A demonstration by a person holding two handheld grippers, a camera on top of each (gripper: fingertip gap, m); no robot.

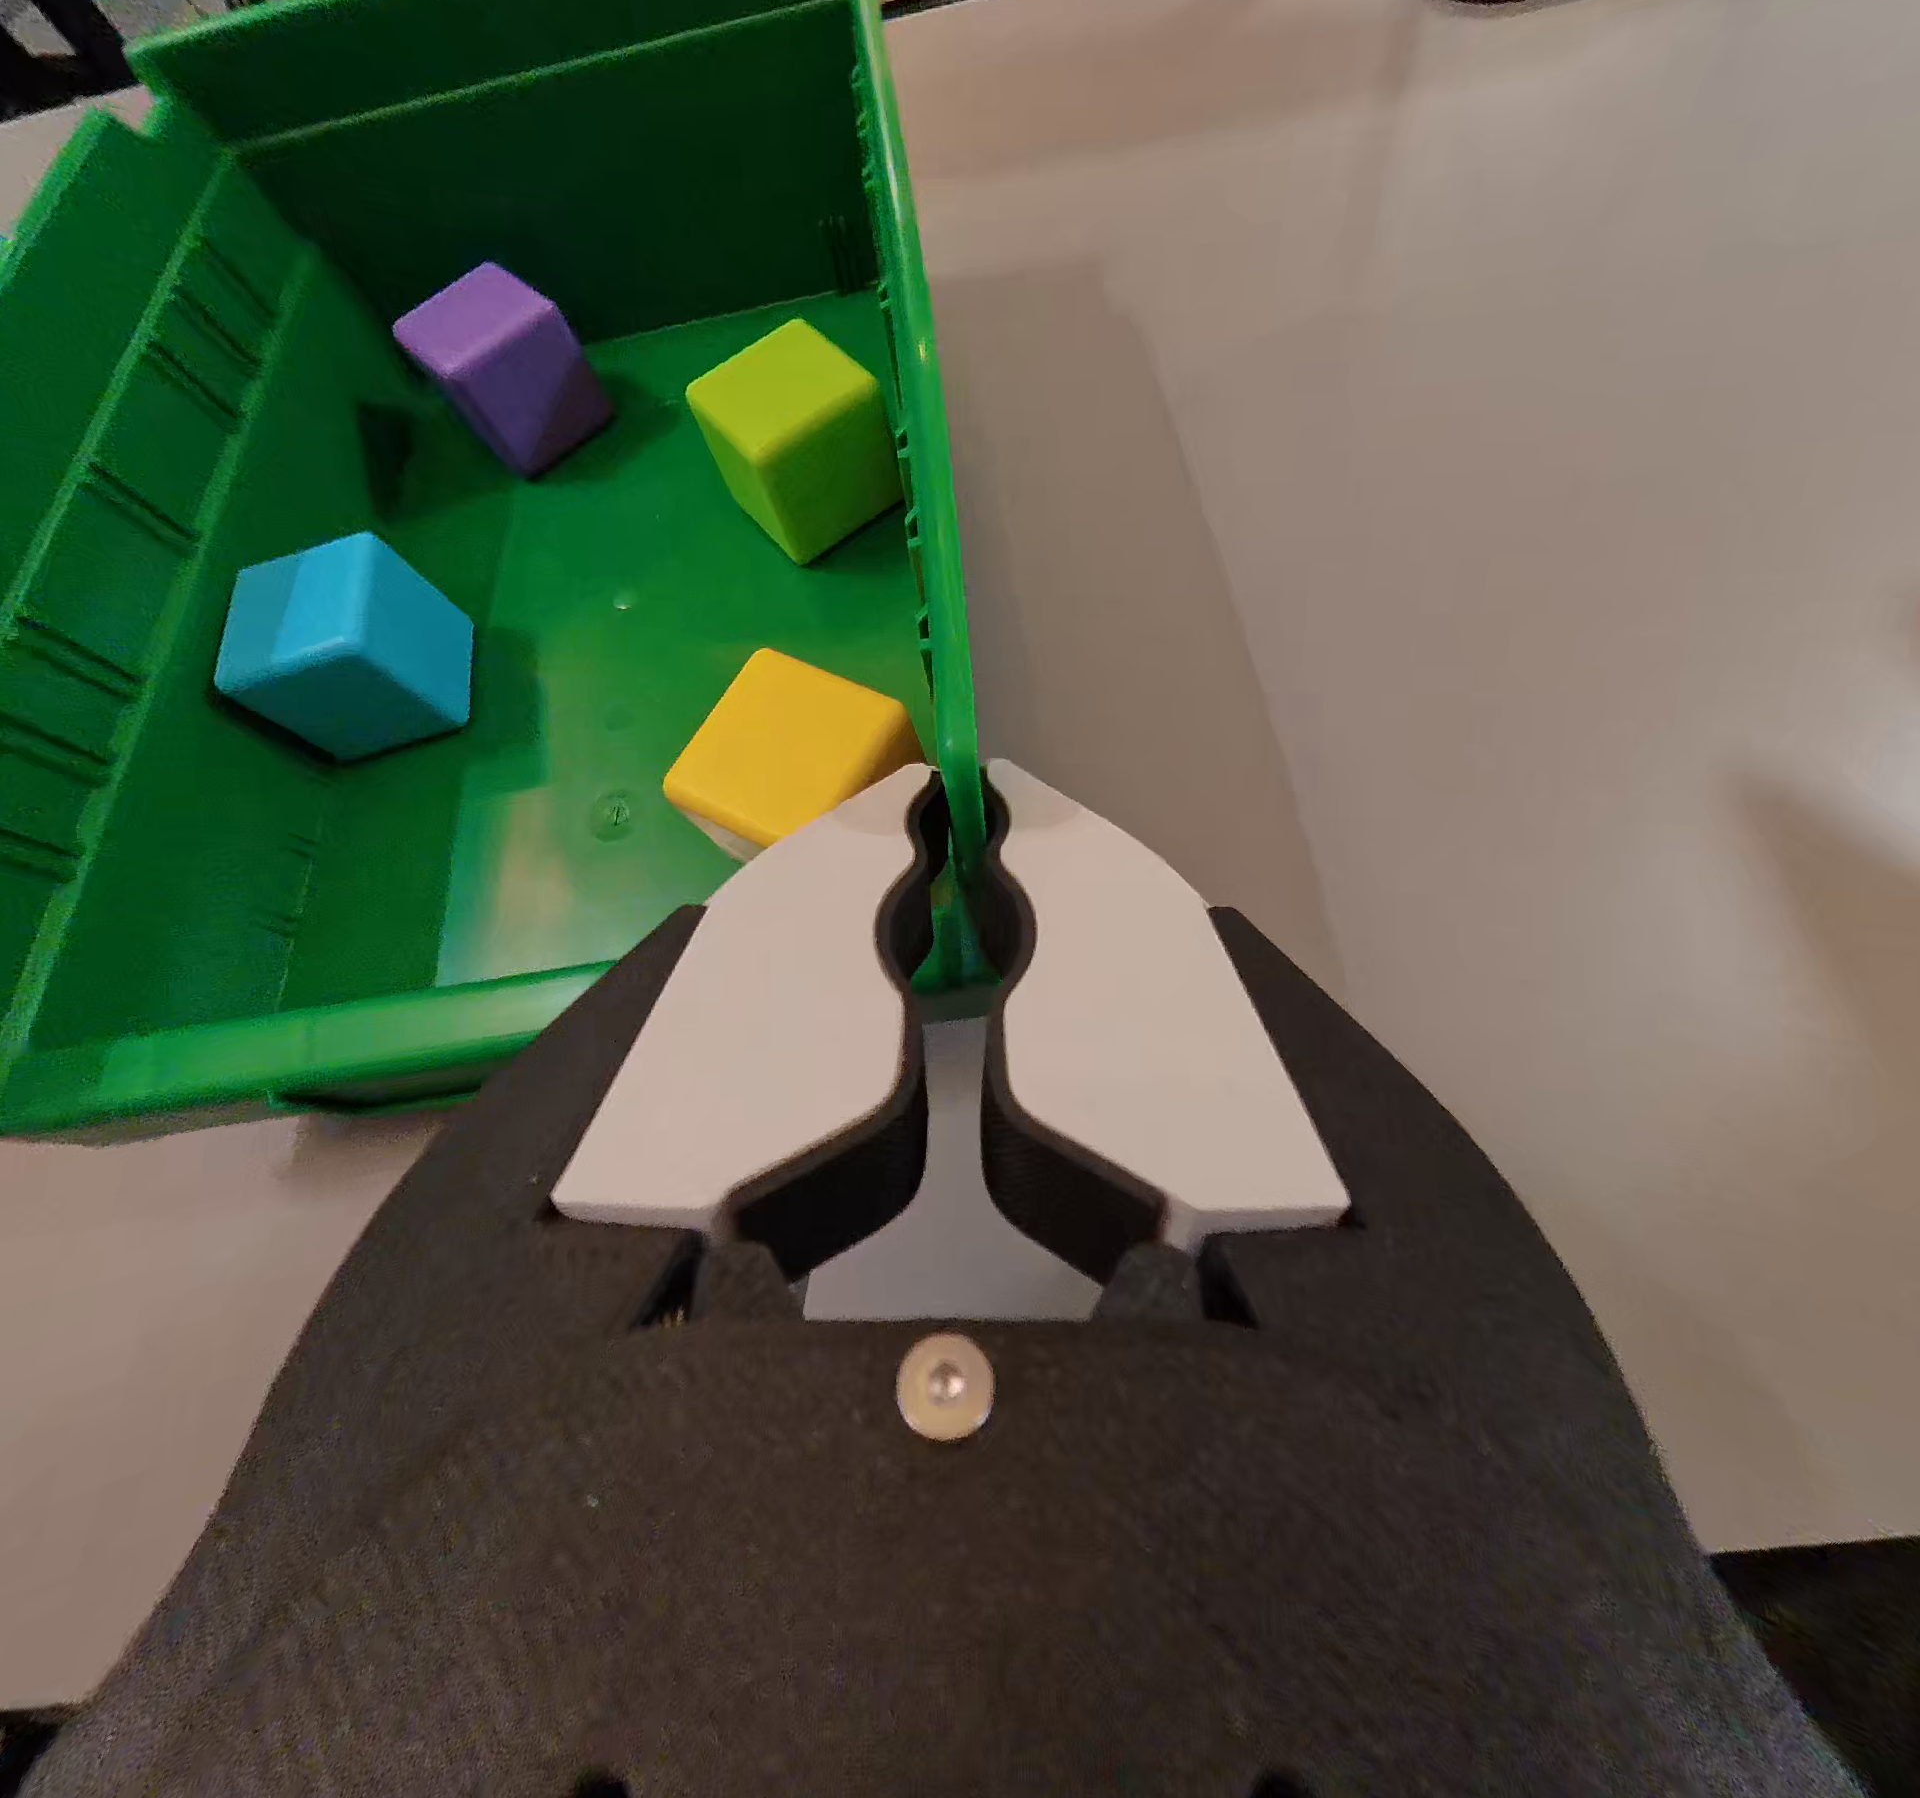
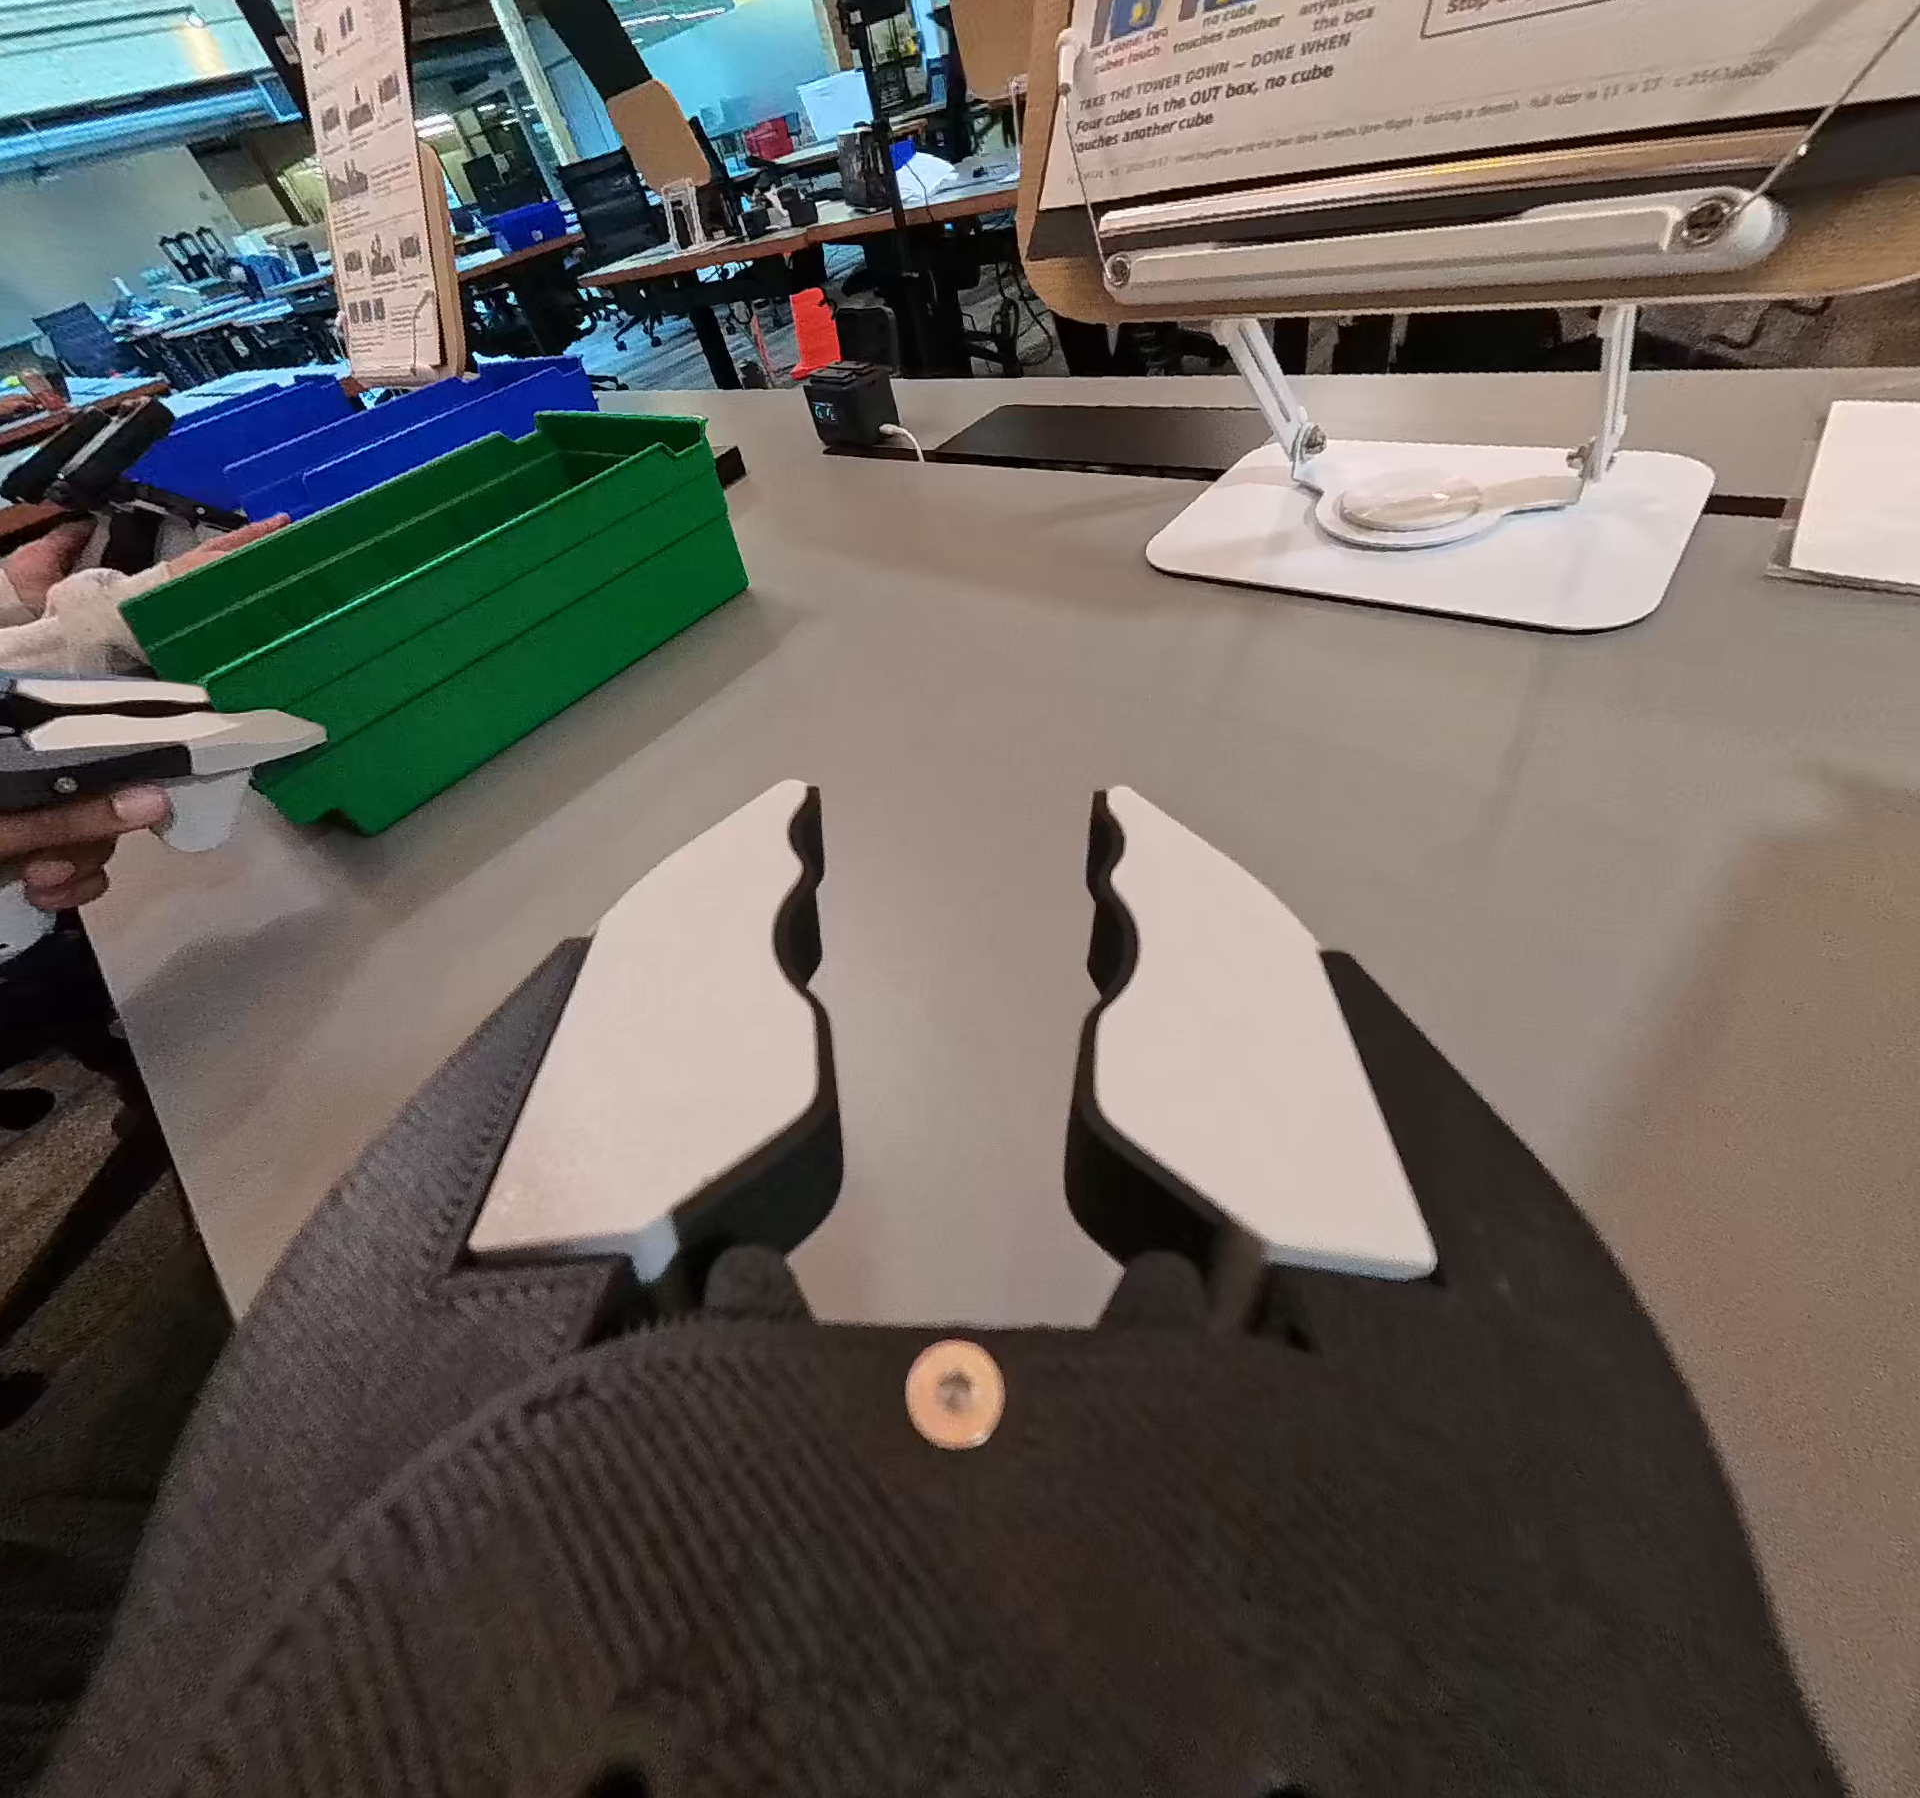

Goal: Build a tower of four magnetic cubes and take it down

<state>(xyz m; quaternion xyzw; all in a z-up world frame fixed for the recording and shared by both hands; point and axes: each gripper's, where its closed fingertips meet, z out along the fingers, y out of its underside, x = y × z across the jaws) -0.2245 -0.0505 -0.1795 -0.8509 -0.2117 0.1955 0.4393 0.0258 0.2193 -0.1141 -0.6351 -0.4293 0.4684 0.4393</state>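
My left gripper is shut on the right side wall of a green bin, near its front corner. Inside the bin lie a purple cube, a lime cube, a blue cube and a yellow cube, apart from one another; the yellow one sits just left of my fingertips. My right gripper is open and empty above the bare grey table. The right wrist view also shows the green bin at the left, with the left gripper at its near corner.
A white stand carrying an instruction board stands at the back right of the table. Blue bins sit behind the green bin. A white sheet lies at the far right. A person's hand holds the left gripper. Spacing between my two grippers at the tips: around 40 centimetres. Measured from the fingertips, the yellow cube is 4 centimetres or so from the left gripper and 40 centimetres from the right.
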